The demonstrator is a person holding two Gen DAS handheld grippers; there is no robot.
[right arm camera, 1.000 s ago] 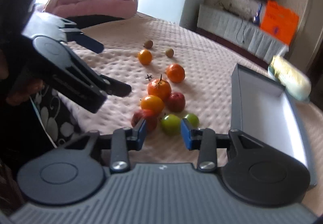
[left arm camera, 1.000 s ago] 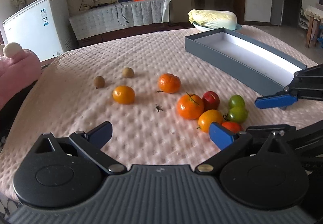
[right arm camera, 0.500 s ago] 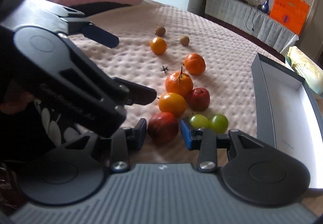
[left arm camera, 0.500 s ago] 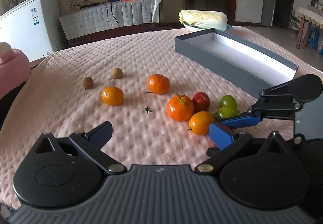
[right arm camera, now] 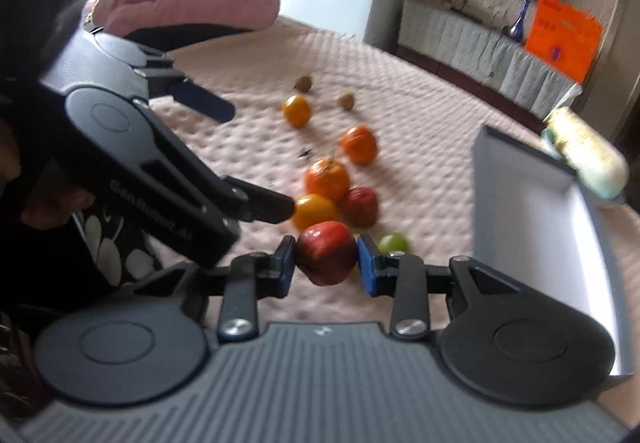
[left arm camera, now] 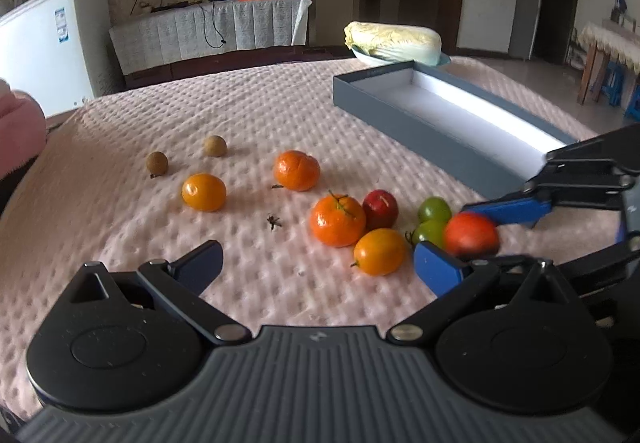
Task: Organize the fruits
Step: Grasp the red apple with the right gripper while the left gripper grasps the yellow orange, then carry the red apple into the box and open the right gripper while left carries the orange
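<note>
Progress is at the first fruit: the right tongs [right arm camera: 326, 263] have just closed on a red fruit [right arm camera: 326, 252], lifted clear of the worktop [left arm camera: 280, 111]. The box [left arm camera: 404, 119] holds nothing; nine fruits wait. The left tongs [left arm camera: 320, 263] gape, idle

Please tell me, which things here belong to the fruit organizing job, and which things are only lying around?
Belong to the job:
- red fruit, held in the right tongs
- oranges
- green fruits
- grey box

Only lying around:
- cabbage
- pink cushion
- white fridge
</note>
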